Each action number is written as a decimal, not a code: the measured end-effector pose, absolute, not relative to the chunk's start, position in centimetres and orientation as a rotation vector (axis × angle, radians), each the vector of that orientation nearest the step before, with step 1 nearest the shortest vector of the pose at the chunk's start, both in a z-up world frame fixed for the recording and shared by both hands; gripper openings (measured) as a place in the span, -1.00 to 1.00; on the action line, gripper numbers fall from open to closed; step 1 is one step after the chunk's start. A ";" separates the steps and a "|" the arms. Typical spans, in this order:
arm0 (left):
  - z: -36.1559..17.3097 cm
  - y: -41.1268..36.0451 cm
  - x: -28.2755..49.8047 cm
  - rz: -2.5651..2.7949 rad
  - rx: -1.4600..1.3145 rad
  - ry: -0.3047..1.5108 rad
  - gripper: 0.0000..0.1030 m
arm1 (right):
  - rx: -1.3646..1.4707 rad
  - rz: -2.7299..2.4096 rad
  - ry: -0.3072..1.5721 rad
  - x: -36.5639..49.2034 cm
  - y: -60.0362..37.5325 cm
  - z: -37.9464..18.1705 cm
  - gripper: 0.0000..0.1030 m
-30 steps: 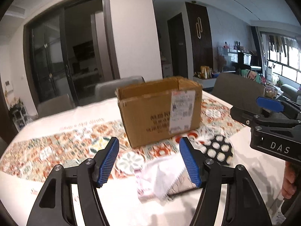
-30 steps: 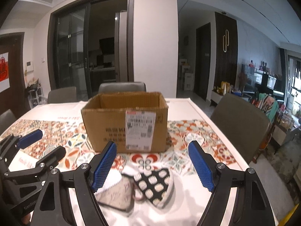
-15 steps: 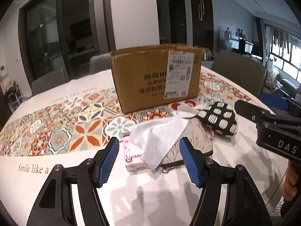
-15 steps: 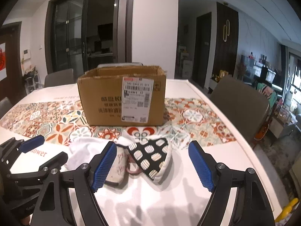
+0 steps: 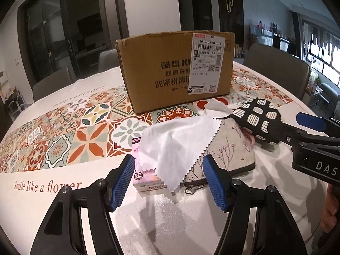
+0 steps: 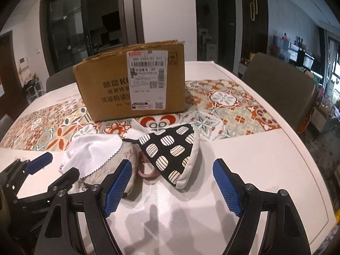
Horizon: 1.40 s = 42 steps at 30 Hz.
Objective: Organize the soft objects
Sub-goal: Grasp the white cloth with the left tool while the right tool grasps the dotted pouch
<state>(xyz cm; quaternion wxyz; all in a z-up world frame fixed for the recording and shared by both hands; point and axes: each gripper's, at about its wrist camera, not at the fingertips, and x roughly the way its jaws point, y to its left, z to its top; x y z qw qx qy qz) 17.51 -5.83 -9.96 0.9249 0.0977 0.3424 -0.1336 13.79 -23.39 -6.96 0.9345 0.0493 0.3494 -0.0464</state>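
Soft pile: white cloth (image 5: 170, 146) with a pinked edge, draped over a pink tissue pack (image 5: 146, 178) and over a beige floral pouch (image 5: 229, 148); all lie on the worktop (image 5: 191, 216) in front of the cardboard box (image 5: 176, 70).
Black-and-white pouch: patterned triangular pouch (image 6: 172, 148) with a pale lining, lying to the right of the beige floral pouch (image 6: 127, 155); whether the two touch I cannot tell; a pink cord (image 6: 146, 170) shows between them.
White cloth in the right view: cloth (image 6: 93, 155) sits on top of the beige pouch, left of the patterned one.
Left claw: left claw (image 5: 167, 180) stands partly open and holds nothing; its blue pads (image 5: 121, 182) sit either side of the tissue pack and the hanging corner of the cloth, apart from both as far as the view shows.
Right claw: right claw (image 6: 172, 188) stands wide open and empty, just before the near tip of the patterned pouch; its left pad (image 6: 116, 188) is close against the beige pouch, contact unclear.
Box: open-topped, upright, with a white shipping label (image 5: 207, 63) on the near face, standing on the tiled-pattern runner (image 5: 80, 133).
Worktop: white cover printed "Smile like a flower" (image 5: 46, 186).
Surroundings: grey chairs (image 6: 278, 80) around the worktop; dark glass doors (image 6: 68, 31) behind.
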 end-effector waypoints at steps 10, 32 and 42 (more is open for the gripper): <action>-10.9 -5.9 19.3 -0.258 0.199 0.734 0.27 | 0.113 -0.094 0.735 15.4 -23.6 -8.0 0.55; -11.5 -6.1 19.7 -0.268 0.203 0.746 -0.65 | 0.117 -0.068 0.774 16.4 -23.6 -9.0 -0.19; -11.0 -5.9 19.2 -0.313 0.143 0.747 -0.82 | 0.105 -0.047 0.740 15.6 -23.3 -8.0 -0.69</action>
